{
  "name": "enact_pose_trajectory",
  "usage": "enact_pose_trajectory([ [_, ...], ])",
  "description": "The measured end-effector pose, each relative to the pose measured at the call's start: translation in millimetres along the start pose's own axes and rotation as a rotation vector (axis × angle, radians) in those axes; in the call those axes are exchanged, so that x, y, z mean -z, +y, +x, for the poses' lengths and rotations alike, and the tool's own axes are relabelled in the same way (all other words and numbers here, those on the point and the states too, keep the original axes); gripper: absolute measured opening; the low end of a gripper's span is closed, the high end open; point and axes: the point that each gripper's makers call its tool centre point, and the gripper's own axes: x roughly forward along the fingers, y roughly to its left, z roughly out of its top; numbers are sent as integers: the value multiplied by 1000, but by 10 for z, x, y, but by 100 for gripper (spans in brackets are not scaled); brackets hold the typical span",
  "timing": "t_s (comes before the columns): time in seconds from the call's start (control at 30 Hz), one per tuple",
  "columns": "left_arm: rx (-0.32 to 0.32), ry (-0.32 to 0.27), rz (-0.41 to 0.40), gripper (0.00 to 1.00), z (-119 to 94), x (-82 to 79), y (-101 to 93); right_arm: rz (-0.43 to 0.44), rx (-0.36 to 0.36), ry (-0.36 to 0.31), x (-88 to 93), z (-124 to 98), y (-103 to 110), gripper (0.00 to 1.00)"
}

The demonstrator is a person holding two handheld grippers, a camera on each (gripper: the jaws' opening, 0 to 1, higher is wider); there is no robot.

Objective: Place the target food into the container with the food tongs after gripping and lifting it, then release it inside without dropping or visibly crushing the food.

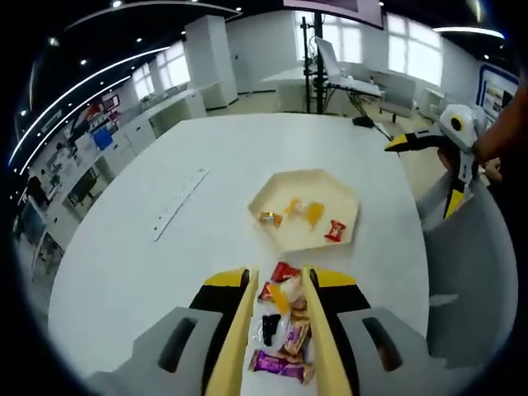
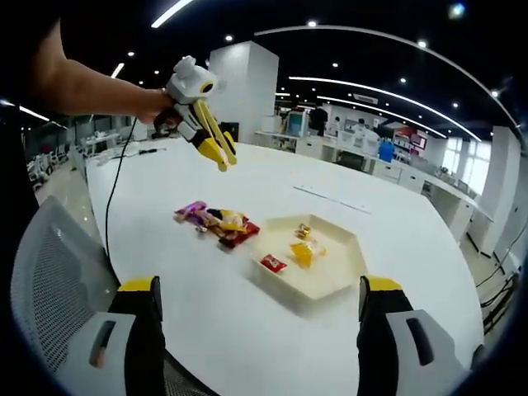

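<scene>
the left gripper hangs narrow-jawed above the snack pile on the white worktop; the right gripper is spread wide before the hexagonal tray beside it.

I see a white table bearing a cream tray, a snack pile beside it, and a ruler.

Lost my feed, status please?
Left tool nearly shut, empty, above snack pile. Right tool open, empty. Tray holds some snacks. Nothing in the way.
</scene>
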Motion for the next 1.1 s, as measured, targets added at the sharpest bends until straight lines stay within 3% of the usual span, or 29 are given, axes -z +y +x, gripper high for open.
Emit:
enact_pose_trajectory([
  [0.23,-12,8,-8,26,-145,153,24,-2,-2,7,12,5,7,98],
  [0.6,28,-19,2,26,-262,321,8,0,-4,12,13,8,21,98],
  [1.1,61,22,38,26,-203,552,-1,0,-2,23,31,17,21,98],
])
